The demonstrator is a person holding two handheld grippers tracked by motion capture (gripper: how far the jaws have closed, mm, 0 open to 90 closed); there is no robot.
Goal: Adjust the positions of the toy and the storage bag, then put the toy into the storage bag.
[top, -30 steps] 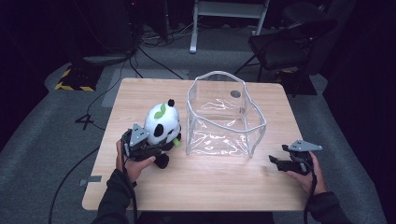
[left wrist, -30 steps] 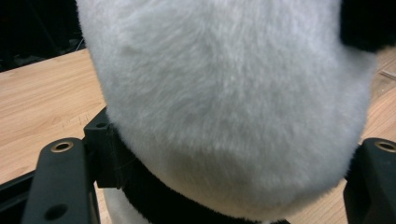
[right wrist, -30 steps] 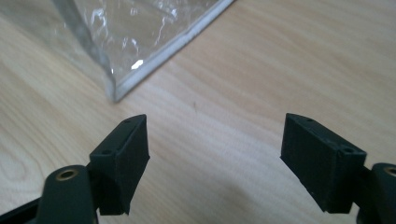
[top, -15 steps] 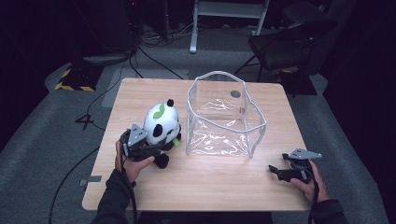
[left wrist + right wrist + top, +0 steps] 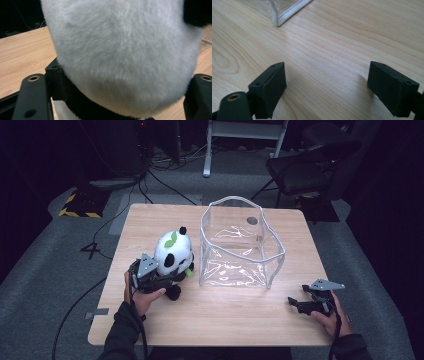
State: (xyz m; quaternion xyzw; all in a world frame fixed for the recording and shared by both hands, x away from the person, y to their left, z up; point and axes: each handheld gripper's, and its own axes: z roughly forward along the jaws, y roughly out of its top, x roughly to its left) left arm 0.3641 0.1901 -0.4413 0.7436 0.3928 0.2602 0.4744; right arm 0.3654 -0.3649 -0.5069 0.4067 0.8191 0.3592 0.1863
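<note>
Between the left tongs (image 5: 167, 279), upright panda plush (image 5: 173, 253), head up.

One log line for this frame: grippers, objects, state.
left gripper: shut on panda plush | right gripper: open, empty, low over table | clear bag: upright, empty

Left gripper view: panda plush (image 5: 125, 55) sits so close that the top and right edges cut it off, no face or limbs visible, and its fur hides the inner jaw pads. High view: left gripper (image 5: 150, 275) tips buried behind the plush. Right gripper view: clear bin (image 5: 279, 10) cropped at the top edge, only a corner seam in frame.
</note>
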